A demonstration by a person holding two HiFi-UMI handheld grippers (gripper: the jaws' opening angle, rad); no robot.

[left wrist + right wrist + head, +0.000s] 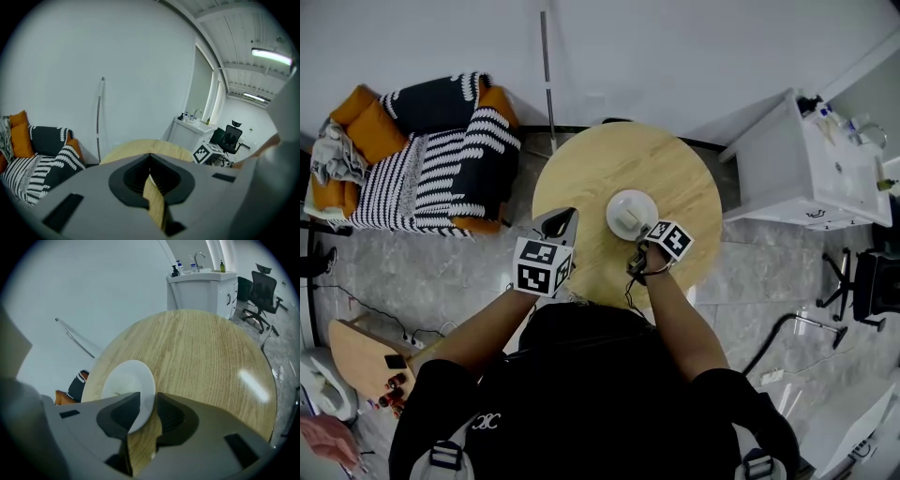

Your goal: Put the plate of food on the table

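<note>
**A:** So, starting at your left, what is there?

**B:** A sofa [422, 155] with orange cushions and black-and-white striped throws stands against the wall. It is well apart from the round wooden table [581, 178].

**A:** And your left gripper?

**B:** My left gripper [563, 218] hangs over the table's near left edge and points across the top. Its jaws meet at the tips. Behind the tips there is only a thin slit, and the wood shows through it. Nothing is between them.

**A:** Where is the plate?

**B:** The white plate [632, 214] sits flat on the table, a little right of the middle. Something pale is heaped on it, and I can't tell what it is.

**A:** Does your right gripper have it?

**B:** No. My right gripper [146, 405] points steeply down at the plate's near side with its jaws wide apart. The rim lies in the gap between them, but neither pad clamps it, and the table carries the plate.

**A:** And further right?

**B:** A white cabinet [806, 169] with a sink and bottles stands near the table. A black office chair [874, 281] is beyond it on the grey floor.
</note>
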